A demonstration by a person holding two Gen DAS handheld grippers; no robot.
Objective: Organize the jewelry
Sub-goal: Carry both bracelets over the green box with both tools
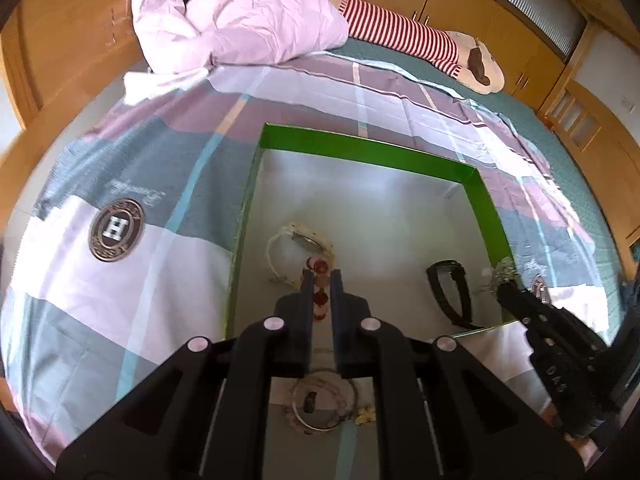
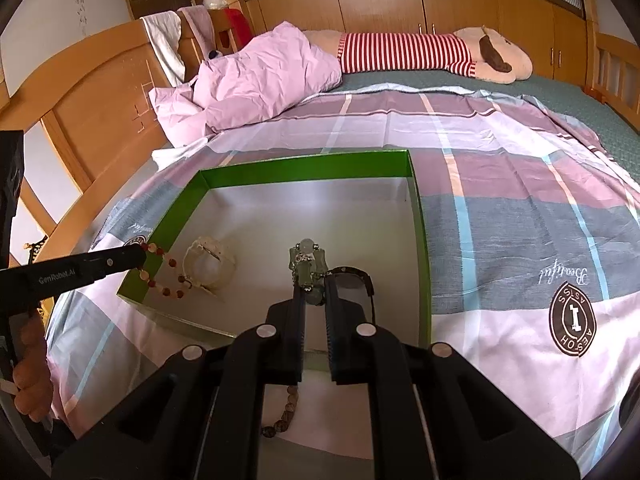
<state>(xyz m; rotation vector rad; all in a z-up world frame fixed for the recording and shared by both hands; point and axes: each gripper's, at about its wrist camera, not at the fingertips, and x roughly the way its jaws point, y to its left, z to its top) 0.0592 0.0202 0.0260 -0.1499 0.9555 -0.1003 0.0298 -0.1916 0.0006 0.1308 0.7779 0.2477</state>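
A green-walled box [image 1: 360, 148] with a silver floor lies on the bed; it also shows in the right wrist view [image 2: 304, 166]. My left gripper [image 1: 321, 274] is shut on a red and cream bead bracelet [image 1: 321, 282], which hangs over the box's left part in the right wrist view [image 2: 166, 276]. My right gripper [image 2: 311, 278] is shut on a pale green stone bracelet [image 2: 306, 260] above the box floor. A white watch [image 1: 298, 244] and a black watch [image 1: 450, 286] lie inside the box.
A silver bangle [image 1: 324, 404] and a brown bead bracelet [image 2: 286, 412] lie on the checked sheet in front of the box. A pink pillow [image 2: 264, 76] and a striped plush dog [image 2: 420, 56] lie at the bed's far side. Wooden cupboards stand behind.
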